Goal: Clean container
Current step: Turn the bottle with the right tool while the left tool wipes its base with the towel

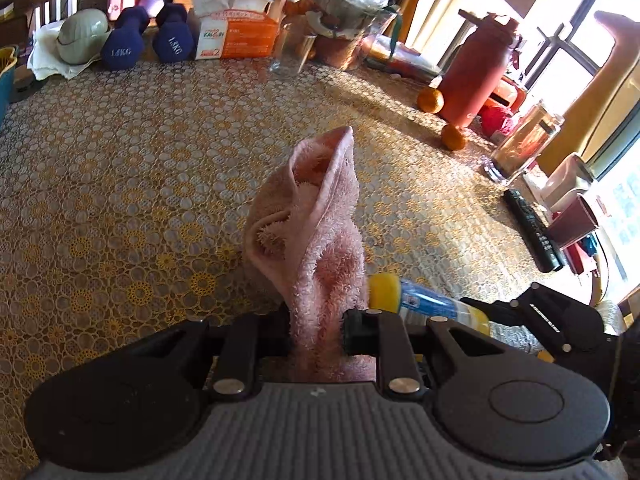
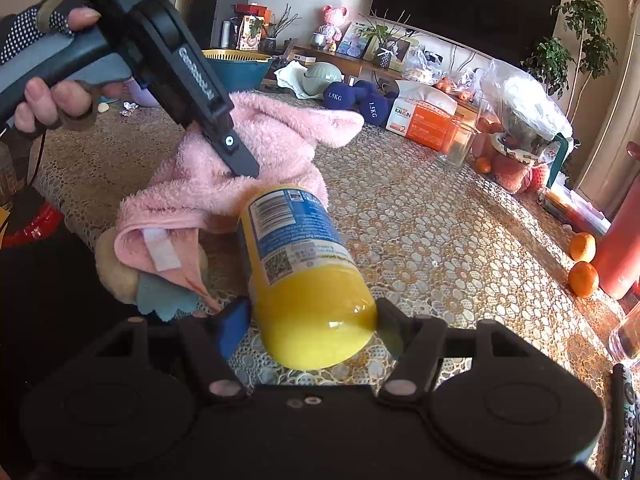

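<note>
Between the right gripper's (image 2: 314,322) fingers sits the pinched yellow bottle (image 2: 300,264); left gripper (image 1: 316,320) pinches the pink towel (image 1: 316,220).

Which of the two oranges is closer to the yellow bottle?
The lower orange, nearer the camera, sits closer to the yellow bottle; the other orange lies farther back, beside the red flask.

The towel (image 1: 320,232) is looking like fluffy pink terry cloth with a smooth hemmed edge and a white fabric tag. The bottle (image 2: 304,276) is showing glossy yellow plastic that is catching a highlight, wrapped in a smooth blue printed label. The left gripper (image 1: 316,328) and right gripper (image 2: 312,320) are appearing as matt black plastic with small shiny metal pins. The tablecloth (image 1: 120,200) is looking like lace-patterned material with a slight sheen. The dumbbells (image 1: 148,38) are showing a matt blue coating. The tissue box (image 1: 236,32) is looking like printed card, the glass (image 1: 290,50) clear and smooth.
</note>
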Available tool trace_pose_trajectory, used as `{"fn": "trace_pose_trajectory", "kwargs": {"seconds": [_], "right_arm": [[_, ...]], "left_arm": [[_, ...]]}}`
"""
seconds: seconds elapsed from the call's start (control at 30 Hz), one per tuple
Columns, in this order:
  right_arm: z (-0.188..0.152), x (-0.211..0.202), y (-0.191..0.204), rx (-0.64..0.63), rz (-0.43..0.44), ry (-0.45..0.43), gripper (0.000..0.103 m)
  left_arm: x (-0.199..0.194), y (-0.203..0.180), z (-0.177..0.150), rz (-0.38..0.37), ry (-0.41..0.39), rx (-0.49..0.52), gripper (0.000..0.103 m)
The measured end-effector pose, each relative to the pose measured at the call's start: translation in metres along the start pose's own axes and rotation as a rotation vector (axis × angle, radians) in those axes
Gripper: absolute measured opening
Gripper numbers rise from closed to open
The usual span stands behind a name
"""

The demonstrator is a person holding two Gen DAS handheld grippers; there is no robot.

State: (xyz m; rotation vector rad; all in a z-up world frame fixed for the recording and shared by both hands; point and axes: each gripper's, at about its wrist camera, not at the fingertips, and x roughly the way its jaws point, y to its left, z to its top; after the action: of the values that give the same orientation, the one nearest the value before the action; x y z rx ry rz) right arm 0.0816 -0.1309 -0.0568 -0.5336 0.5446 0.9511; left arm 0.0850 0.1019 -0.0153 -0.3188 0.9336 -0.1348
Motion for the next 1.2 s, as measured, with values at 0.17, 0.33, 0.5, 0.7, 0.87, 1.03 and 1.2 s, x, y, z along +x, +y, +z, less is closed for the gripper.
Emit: {"fn": "trace_pose_trajectory", "kwargs": {"seconds": [0.17,0.33,0.5,0.7,0.87,1.03,1.2], "right_arm": [[-0.001,0.0,0.0,-0.008,-0.004,-0.005,0.067],[-0.001,0.0,0.003,-0.034,-0.013,-0.008,0.067],[0.0,0.0,0.005,-0.073,-0.015,-0.011,0.067],[0.001,0.002,0.005,-0.106,-0.012,-0.01,0.067],[0.0,0.002,0.007,-0.135,-0.016,-0.007,0.066],[0.001,0.003,0.008,-0.142,-0.015,-0.007,0.066],[0.002,0.003,0.01,-0.161,-0.016,0.0,0.067]], "left_arm": [[-0.023,-0.034,0.005,-0.095,-0.046,0.069,0.021],[-0.014,-0.06,0.006,-0.12,-0.015,0.109,0.021],[0.007,-0.082,0.004,-0.12,0.033,0.157,0.021],[0.029,-0.098,-0.001,-0.112,0.072,0.203,0.021],[0.034,-0.101,0.0,-0.099,0.069,0.235,0.021],[0.036,-0.098,0.004,-0.077,0.06,0.244,0.021],[0.038,-0.084,0.011,-0.054,0.047,0.215,0.021]]}}
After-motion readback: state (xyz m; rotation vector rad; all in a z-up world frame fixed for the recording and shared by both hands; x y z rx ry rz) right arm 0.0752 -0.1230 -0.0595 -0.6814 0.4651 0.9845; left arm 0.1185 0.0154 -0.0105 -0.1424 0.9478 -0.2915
